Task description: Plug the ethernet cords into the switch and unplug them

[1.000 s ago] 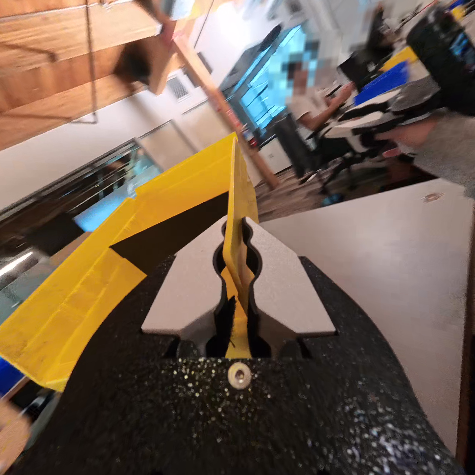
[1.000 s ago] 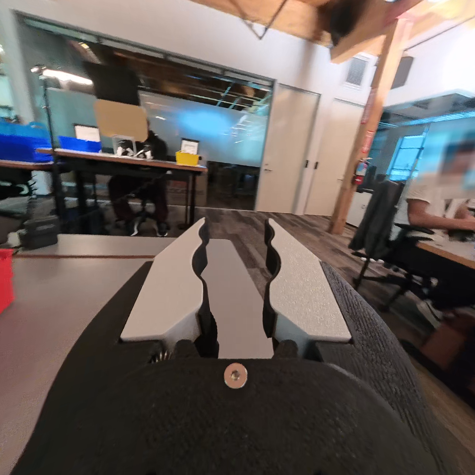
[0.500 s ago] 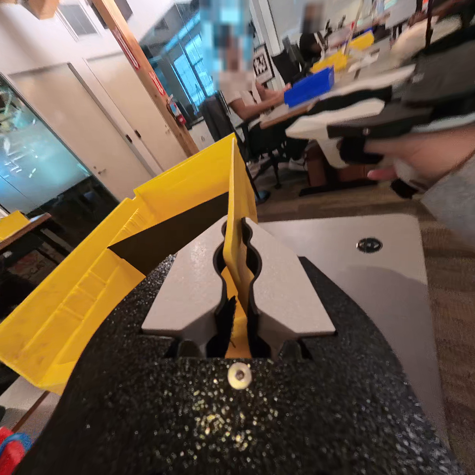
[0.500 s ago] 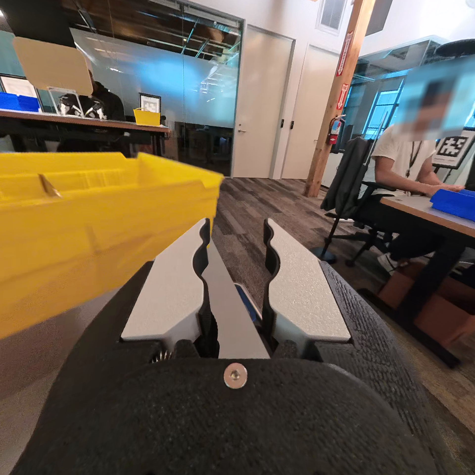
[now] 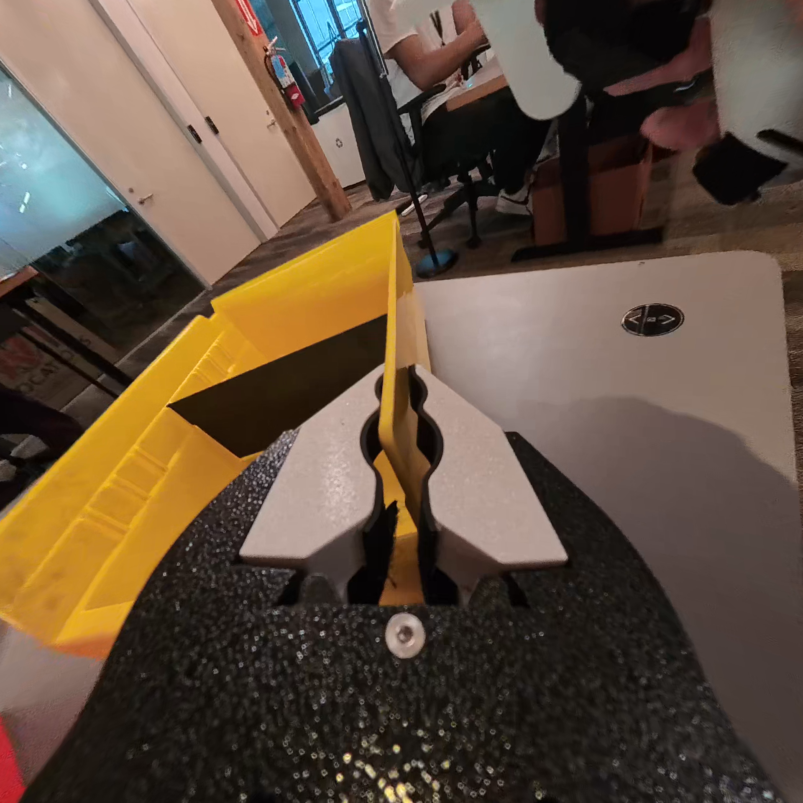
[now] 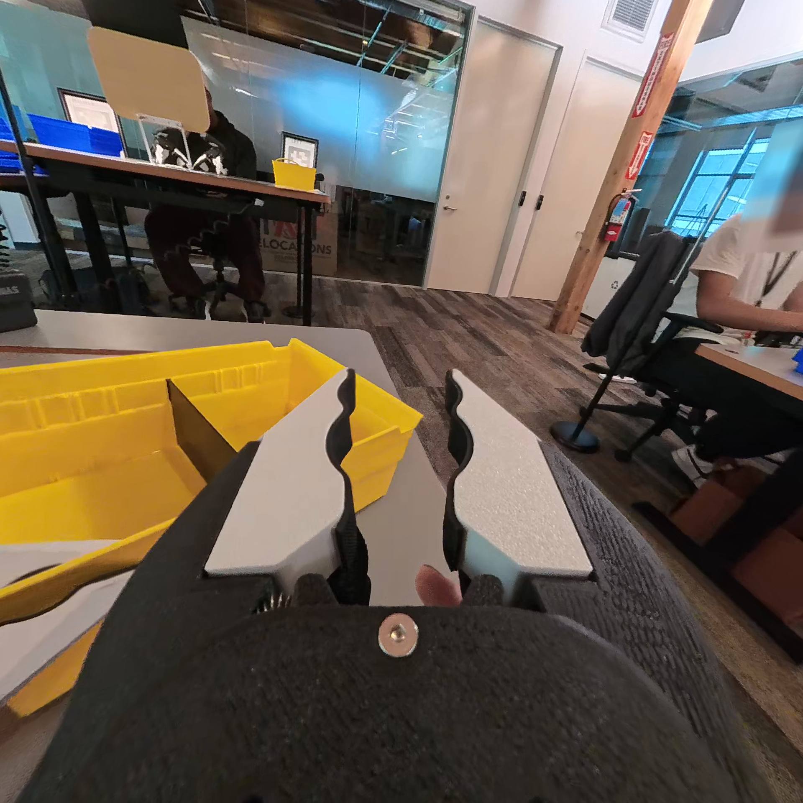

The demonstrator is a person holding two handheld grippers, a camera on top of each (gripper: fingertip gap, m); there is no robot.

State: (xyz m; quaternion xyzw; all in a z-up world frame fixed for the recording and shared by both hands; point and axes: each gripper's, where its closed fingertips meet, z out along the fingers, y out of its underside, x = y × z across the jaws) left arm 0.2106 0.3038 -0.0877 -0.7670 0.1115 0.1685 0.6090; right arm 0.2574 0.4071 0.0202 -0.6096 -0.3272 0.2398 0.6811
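My left gripper (image 5: 399, 373) is shut on the near end of the right side wall of a yellow plastic bin (image 5: 282, 304). The bin has a black divider (image 5: 282, 399) across it and looks empty. It is low over the grey table (image 5: 608, 391); I cannot tell if it rests on it. In the right wrist view the bin (image 6: 87, 404) lies left of my right gripper (image 6: 400, 378), which is open and empty above the table by the bin's end wall. No ethernet cords or switch are in view.
The table's far right corner (image 5: 773, 269) is close, with a round black grommet (image 5: 652, 319) near it. A black case (image 6: 15, 300) stands at the far left. People sit at desks behind, near an office chair (image 6: 643, 304) and a wooden post (image 6: 608, 195). Across from one pair of fingers to the other is roughly 15 cm.
The yellow bin, held tilted in the air by my left gripper, has come down level onto or just over the table. My right gripper has stayed open and now looks down at the bin.
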